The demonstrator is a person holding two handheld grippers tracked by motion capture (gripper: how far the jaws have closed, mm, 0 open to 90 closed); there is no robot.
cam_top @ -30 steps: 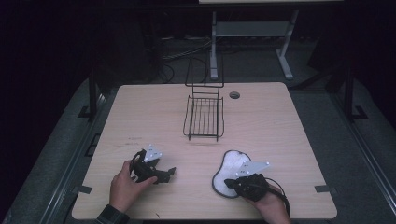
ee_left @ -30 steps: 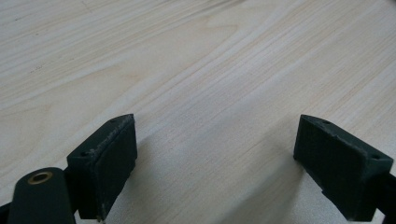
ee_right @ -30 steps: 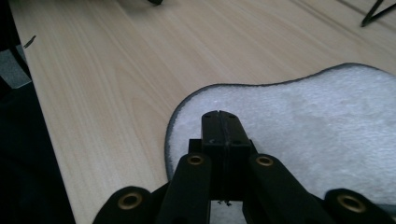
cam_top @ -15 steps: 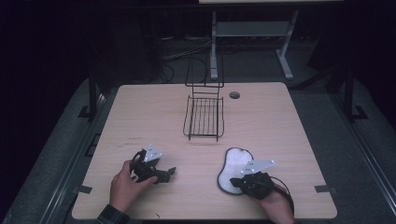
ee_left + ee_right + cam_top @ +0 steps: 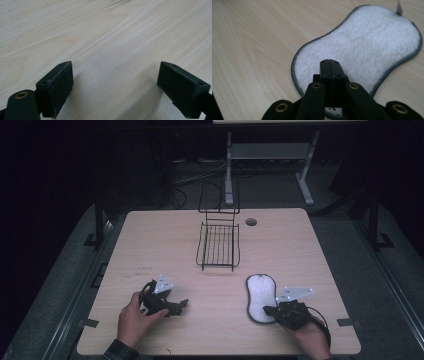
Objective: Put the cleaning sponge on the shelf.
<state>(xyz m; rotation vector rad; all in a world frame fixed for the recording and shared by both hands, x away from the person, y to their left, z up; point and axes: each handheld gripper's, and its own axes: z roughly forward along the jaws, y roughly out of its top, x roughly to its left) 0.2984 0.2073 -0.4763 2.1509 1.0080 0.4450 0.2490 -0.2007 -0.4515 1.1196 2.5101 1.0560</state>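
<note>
**A:** What does the high view give you?

**B:** The whole table point(image 5: 150, 245), pale wood. A black wire rack point(image 5: 218, 245) stands just above the middle of the frame, its tall back rising toward the top. In the lower right lies a white peanut-shaped pad point(image 5: 261, 295) with a dark edge, flat on the wood. The right gripper point(image 5: 272, 310) sits at the pad's lower end, held by a hand coming in from the bottom right. The left gripper point(image 5: 181, 304) is in the lower left, well apart from the pad, resting low over bare wood.

**A:** Can you read the jaws from up there?

**B:** Hardly; they are too small. The gripper views settle it. In the right gripper view the right gripper point(image 5: 330, 62) has its jaws pressed together, tip over the near end of the pad point(image 5: 367, 42). Whether they pinch any of the fleece I cannot tell; nothing shows between them.

**A:** And the pad's surface?

**B:** That view shows the fluffy white nap and the grey stitched border, plus a small dark tab at the upper right of the frame, which the high view does not resolve.

**A:** The other hand?

**B:** In the left gripper view the left gripper point(image 5: 115, 82) has its jaws spread wide, one at lower left, one at lower right, with only wood grain of the table point(image 5: 105, 30) between them.
</note>
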